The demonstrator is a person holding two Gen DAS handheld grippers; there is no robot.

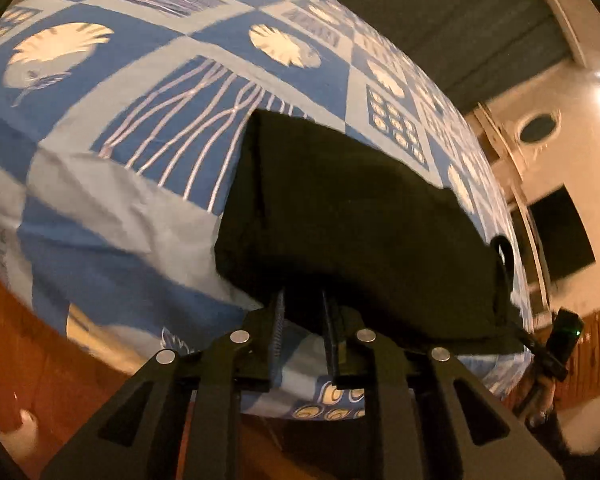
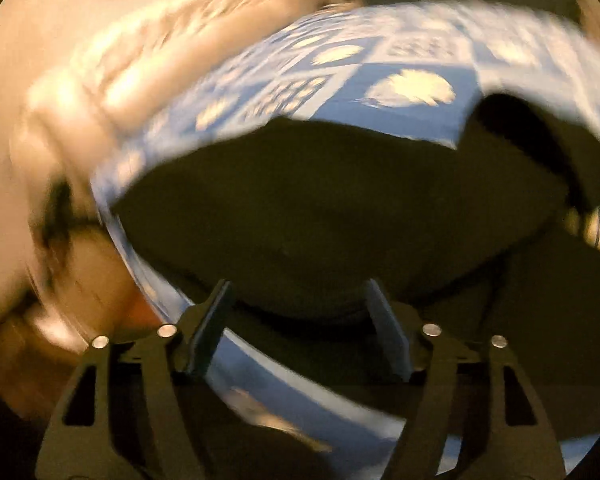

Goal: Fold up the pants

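Note:
The dark pants lie folded into a flat block on the blue patterned bed cover, near the bed's front edge. My left gripper has its fingers narrowly apart with the near edge of the pants between them; its tips are hidden under the cloth. The right wrist view is blurred. There the pants fill the middle, and my right gripper is open with its fingers wide apart just in front of the near edge of the cloth. The right gripper body also shows in the left wrist view beyond the pants' right end.
The bed cover hangs over the bed's edge. A wooden floor lies below on the left. A cream wall with a dark screen stands at the right. A drawstring loop lies at the pants' right end.

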